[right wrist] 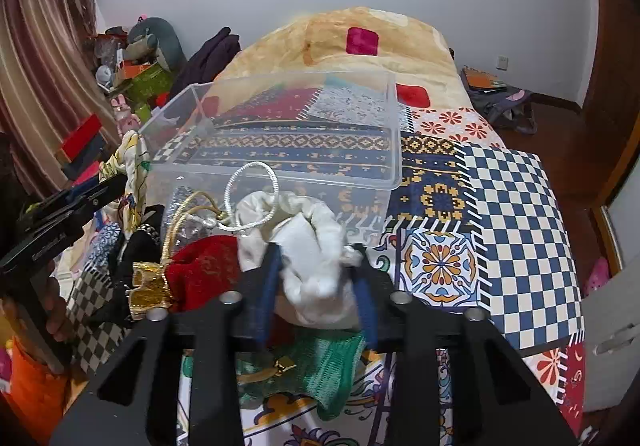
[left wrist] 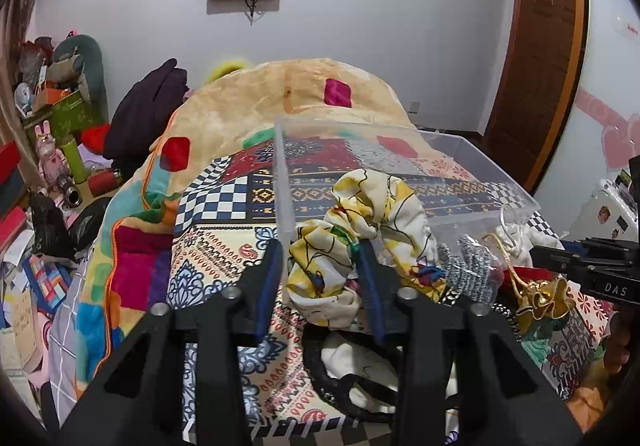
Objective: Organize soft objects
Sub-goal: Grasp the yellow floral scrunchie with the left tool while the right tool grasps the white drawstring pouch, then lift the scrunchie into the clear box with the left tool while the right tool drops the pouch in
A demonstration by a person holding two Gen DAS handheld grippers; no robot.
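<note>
With both loads hanging loose between the jaws, could snag or spill short of the clear plastic box ahead: left gripper clamping yellow-patterned silky scarf, right gripper pinching white satin drawstring pouch.

Each gripper, the left gripper and the right gripper, is matte black plastic with angular, triangular-cutout arms, round silver screw heads on top and blue ribbed pads lining the fingers. White lettering marks the right gripper's side. Bare skin of a hand shows at the far left.
</note>
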